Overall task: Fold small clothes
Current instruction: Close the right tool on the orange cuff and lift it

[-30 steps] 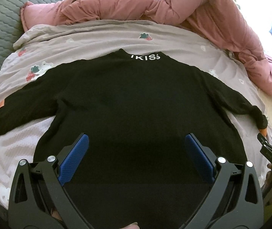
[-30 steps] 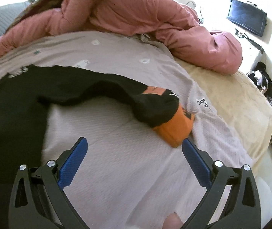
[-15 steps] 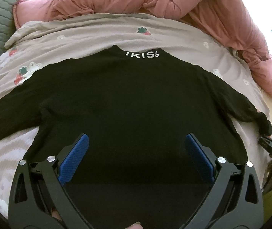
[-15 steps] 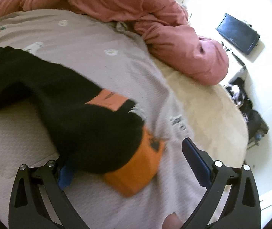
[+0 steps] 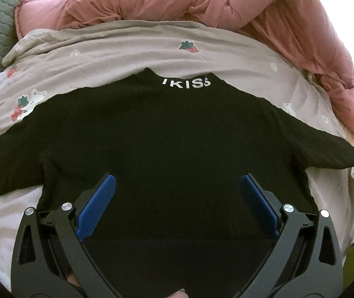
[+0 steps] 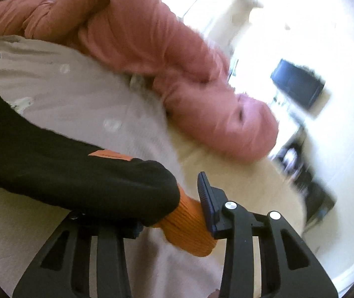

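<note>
Closing on the orange cuff [image 6: 186, 226] of the black sweater [image 5: 167, 149], right gripper [image 6: 172, 211] jaws narrow, blue pad [image 6: 205, 198] against the ribbing, cuff between them. Spread wide with nothing between, left gripper [image 5: 177, 198] above the sweater's lower body. Lying flat, back up, on the printed grey sheet [image 5: 117, 49], sleeves out to both sides. Beyond the sweater's collar, heaped pink duvet [image 5: 201, 2]

One black sweater [image 5: 172, 144], one pink duvet [image 5: 201, 2], two claws: left claw [image 5: 177, 193], right claw [image 6: 174, 206].
</note>
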`<state>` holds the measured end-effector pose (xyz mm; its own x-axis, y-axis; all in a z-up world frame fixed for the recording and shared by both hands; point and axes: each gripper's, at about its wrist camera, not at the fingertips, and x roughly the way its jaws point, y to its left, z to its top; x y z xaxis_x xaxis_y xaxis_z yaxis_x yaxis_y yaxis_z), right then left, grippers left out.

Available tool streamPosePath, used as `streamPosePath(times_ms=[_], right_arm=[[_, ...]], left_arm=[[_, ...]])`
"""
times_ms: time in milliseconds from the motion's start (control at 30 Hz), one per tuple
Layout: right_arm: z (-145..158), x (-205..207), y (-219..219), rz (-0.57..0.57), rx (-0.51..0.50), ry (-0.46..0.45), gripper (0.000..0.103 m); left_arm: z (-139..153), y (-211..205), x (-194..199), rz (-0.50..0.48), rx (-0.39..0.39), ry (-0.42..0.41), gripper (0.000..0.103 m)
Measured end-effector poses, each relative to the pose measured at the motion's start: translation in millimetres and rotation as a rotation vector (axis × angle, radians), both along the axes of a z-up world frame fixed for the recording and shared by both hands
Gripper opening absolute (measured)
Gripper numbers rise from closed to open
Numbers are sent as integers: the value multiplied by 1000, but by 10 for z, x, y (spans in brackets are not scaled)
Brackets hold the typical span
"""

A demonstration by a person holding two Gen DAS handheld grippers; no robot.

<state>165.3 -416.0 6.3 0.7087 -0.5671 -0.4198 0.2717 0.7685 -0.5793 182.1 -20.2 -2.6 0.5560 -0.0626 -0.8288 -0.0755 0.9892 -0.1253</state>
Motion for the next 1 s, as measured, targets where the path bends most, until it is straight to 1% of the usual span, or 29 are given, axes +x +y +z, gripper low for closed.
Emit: streamPosePath(times_ms=[33,100,167,233,300,367,400,467,600,667,700,767,800,833,867,900,933,967,1000], right_arm=[[-31,8,55,21,-78,-24,39],[-144,66,82,35,-177,-5,40],[-303,139,36,31,-200,53,42],[-425,180,-37,7,-201,97,50],[-462,193,-129,-15,-162,122,59],[-409,166,-254,-46,-84,115,74],[-394,153,-297,-56,-53,109,76],[-317,101,-440,-80,53,93,80],[-299,64,-580,-110,186,95,83],[-295,37,-640,-133,260,97,86],[-300,22,-693,-146,291,102,87],[-327,17,-714,-161,304,118,92],[-347,15,-716,-164,293,134,93],[-366,16,-690,-157,250,156,93],[-389,-2,-620,-141,182,184,93],[-430,-16,-506,-109,58,218,93],[-463,-53,-414,-74,-33,236,93],[-486,-85,-360,-48,-89,251,93],[-493,-120,-334,-40,-108,264,93]], left_arm=[[-8,10,23,5,0,0,95],[-29,44,78,15,-3,3,95],[-67,75,123,23,-5,14,95],[-123,123,177,36,-5,29,95],[-172,172,244,49,-9,43,95],[-208,225,308,63,-14,52,95],[-222,261,354,71,-19,59,95],[-234,321,416,89,-28,62,95],[-211,419,535,118,-46,55,95],[-178,443,577,125,-51,45,95],[-154,449,595,126,-51,37,95],[-117,457,619,123,-42,20,95],[-109,456,632,119,-35,17,95],[-109,458,639,117,-33,16,95],[-118,464,646,113,-36,17,95],[-129,468,645,110,-38,19,95],[-142,474,650,108,-40,20,95],[-157,481,646,107,-41,22,95],[-179,491,645,106,-44,27,95]])
